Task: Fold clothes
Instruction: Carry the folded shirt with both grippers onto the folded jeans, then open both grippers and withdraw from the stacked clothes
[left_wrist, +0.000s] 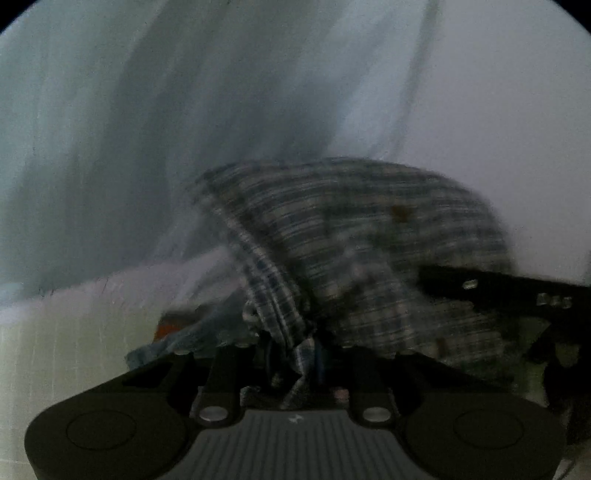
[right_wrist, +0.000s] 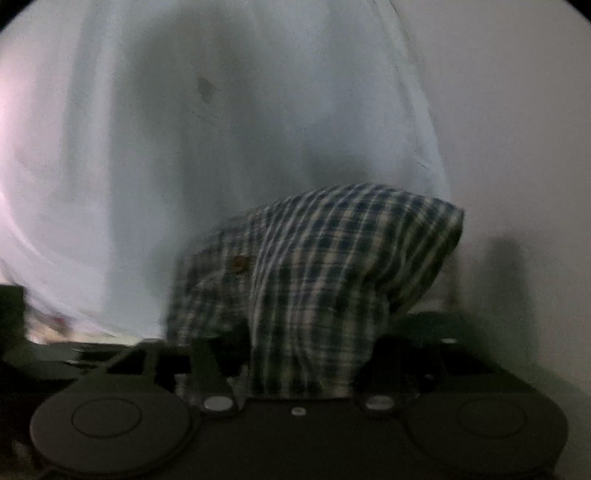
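A blue-and-cream plaid garment (left_wrist: 369, 229) billows up in front of my left gripper (left_wrist: 306, 350). A bunched fold of it runs down between the two black fingers, which are shut on it. In the right wrist view the same plaid garment (right_wrist: 332, 258), with a brown button on it, lies draped over my right gripper (right_wrist: 295, 350). It hides both fingertips, so how the jaws stand under it is unclear. Both views are heavily smeared by motion.
Pale blue-grey fabric (left_wrist: 147, 129) hangs behind, with a white wall (left_wrist: 498, 110) to its right. A pale surface (left_wrist: 55, 350) lies low on the left, with a bluish cloth (left_wrist: 177, 343) and something orange (left_wrist: 164, 328) on it. A black bar with screws (left_wrist: 498, 291) juts in from the right.
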